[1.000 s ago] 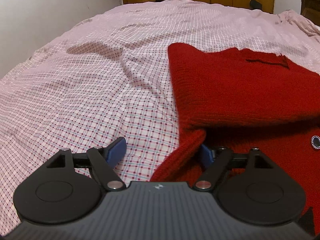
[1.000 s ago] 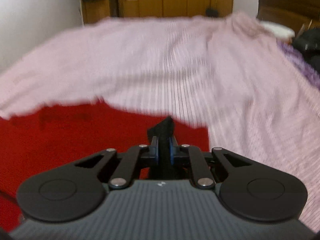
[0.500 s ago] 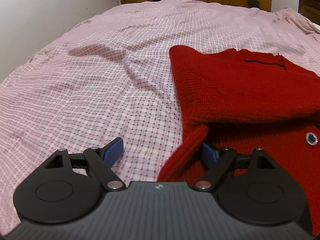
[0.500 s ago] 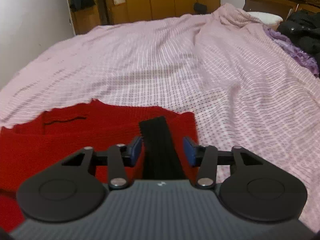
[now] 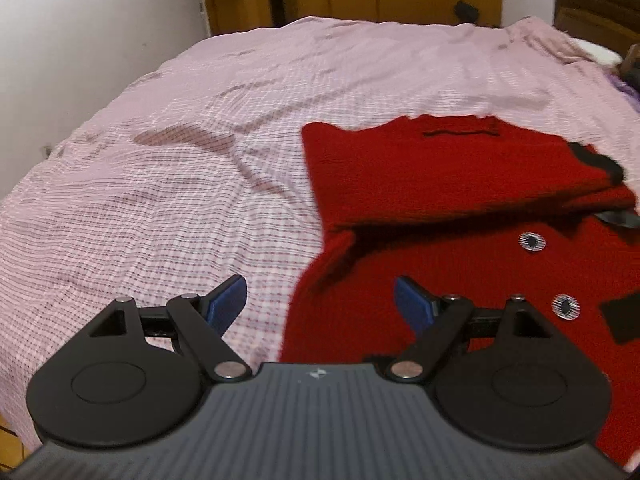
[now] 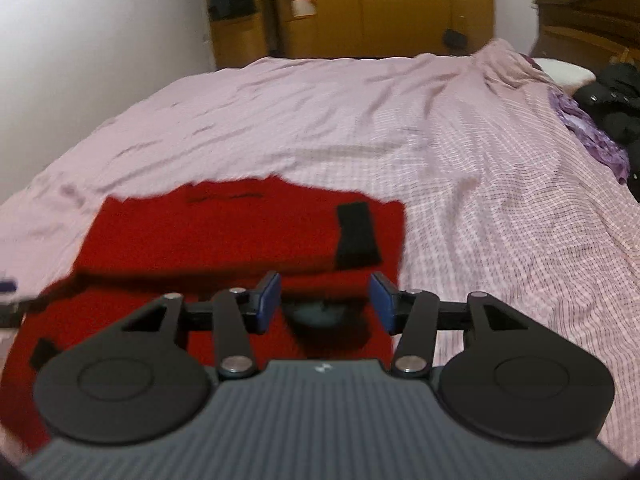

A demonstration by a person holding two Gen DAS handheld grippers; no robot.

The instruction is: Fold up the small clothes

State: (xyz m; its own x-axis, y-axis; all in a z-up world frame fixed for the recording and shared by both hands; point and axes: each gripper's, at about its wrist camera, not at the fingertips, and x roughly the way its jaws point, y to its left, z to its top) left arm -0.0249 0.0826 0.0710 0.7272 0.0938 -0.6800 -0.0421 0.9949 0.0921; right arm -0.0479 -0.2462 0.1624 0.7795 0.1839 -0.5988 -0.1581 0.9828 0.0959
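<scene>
1. Red knitted cardigan (image 5: 460, 200) lies flat on the bed (image 5: 200, 160), on the checked pink sheet, where I have room to fold it. Its far part is doubled over the body, with the fold edge running across the garment. I judge one fold is made.
2. Black cuff (image 6: 356, 236) lies on top of the folded layer, so the sleeve looks tucked inside the outline and not trailing off the side.
3. Buttons (image 5: 532, 241) still show on the near part, so that half looks unfolded, probably next.
4. My right hand-held gripper (image 6: 325, 300) has just been opening. Its jaws stand about half apart, with nothing pinched between the blue pads. Cardigan only shows beyond them.
5. My left hand-held gripper (image 5: 320, 304) stands wide apart and empty, above the cardigan's left edge where it meets the sheet. I cannot tell if it touches cloth.
</scene>
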